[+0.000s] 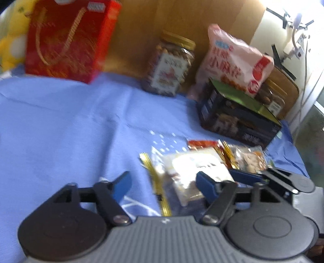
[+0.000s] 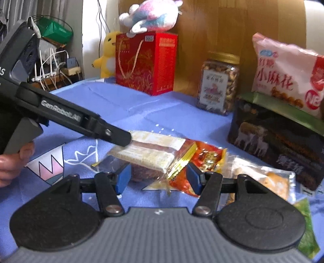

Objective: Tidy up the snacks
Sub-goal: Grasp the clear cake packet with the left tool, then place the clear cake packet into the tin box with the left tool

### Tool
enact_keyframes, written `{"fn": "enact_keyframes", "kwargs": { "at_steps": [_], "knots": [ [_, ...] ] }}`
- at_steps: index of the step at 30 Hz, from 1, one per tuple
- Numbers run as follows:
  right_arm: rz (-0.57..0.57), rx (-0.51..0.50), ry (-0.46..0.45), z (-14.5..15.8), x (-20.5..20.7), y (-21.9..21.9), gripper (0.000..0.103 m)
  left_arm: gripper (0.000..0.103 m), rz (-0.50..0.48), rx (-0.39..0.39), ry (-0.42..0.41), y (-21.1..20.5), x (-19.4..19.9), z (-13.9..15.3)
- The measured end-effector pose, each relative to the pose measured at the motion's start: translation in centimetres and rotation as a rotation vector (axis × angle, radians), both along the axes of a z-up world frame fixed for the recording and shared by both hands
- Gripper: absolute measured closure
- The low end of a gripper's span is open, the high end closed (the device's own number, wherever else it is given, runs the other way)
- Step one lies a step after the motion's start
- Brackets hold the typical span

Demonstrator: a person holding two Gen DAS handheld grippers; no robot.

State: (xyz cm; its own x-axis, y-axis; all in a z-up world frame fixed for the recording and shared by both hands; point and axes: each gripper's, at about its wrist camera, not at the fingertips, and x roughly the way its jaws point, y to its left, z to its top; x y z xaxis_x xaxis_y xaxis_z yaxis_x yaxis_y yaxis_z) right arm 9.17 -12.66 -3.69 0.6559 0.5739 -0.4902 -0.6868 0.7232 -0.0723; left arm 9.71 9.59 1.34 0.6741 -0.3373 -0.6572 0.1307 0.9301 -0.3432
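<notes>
A clear-wrapped cake slice with gold trim (image 2: 154, 153) lies on the blue cloth; it also shows in the left wrist view (image 1: 192, 172). Beside it lie a red snack packet (image 2: 204, 161) and a pale pastry packet (image 2: 269, 180). My left gripper (image 1: 165, 184) is open, its fingers on either side of the cake's near end; its arm (image 2: 81, 123) reaches to the cake from the left. My right gripper (image 2: 159, 178) is open, just before the cake and red packet, touching neither clearly. The right gripper's fingers (image 1: 249, 176) show at the left wrist view's right.
At the back stand a red gift box (image 2: 145, 60), a nut jar (image 2: 218, 83), a pink snack bag (image 2: 287, 74) on a dark box (image 2: 279, 141), and plush toys (image 2: 149, 14). A wooden board (image 2: 222, 24) stands behind them.
</notes>
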Motion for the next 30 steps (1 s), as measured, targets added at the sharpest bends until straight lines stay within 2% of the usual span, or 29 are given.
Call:
{"fn": "enact_keyframes", "kwargs": {
  "at_steps": [1,2,3,4,6,11,14,18,21,26,28,30],
  "knots": [
    [0.012,0.008,0.024,-0.2,0.3,0.1,0.041,0.035,-0.001,-0.019,-0.004,0.0,0.2,-0.2],
    [0.023,0.013,0.042,-0.4,0.5,0.3,0.045,0.039,-0.001,-0.039,-0.003,0.0,0.2,-0.3],
    [0.029,0.008,0.031,-0.5,0.4,0.4,0.052,0.051,-0.014,-0.066,-0.003,0.0,0.2,-0.2],
    [0.034,0.007,0.011,-0.4,0.0,0.4,0.055,0.056,-0.038,-0.092,0.000,-0.1,0.2,0.0],
    [0.037,0.015,-0.026,-0.1,-0.6,0.3,0.060,0.056,-0.046,-0.063,-0.006,-0.8,0.3,0.8],
    [-0.002,0.073,-0.090,0.9,-0.7,-0.9,0.061,0.056,-0.082,-0.046,-0.079,-2.2,1.1,3.1],
    [-0.044,0.104,-0.173,2.2,-0.5,-2.1,0.061,0.056,-0.114,-0.031,-0.146,-3.8,2.2,5.0],
    [-0.118,0.123,-0.272,4.4,0.8,-4.2,0.061,0.056,-0.173,-0.007,-0.235,-7.1,5.0,7.4],
    [-0.193,0.145,-0.305,5.9,2.6,-6.2,0.061,0.056,-0.201,-0.019,-0.264,-9.7,8.0,8.4],
    [-0.332,0.161,-0.330,6.2,6.0,-8.5,0.060,0.057,-0.227,0.014,-0.256,-14.0,12.5,7.8],
    [-0.389,0.181,-0.352,5.8,7.0,-9.2,0.057,0.057,-0.231,0.027,-0.248,-15.4,13.9,6.8],
    [-0.430,0.187,-0.338,5.0,7.6,-10.0,0.053,0.057,-0.213,0.062,-0.239,-16.2,14.6,6.0]
  ]
}}
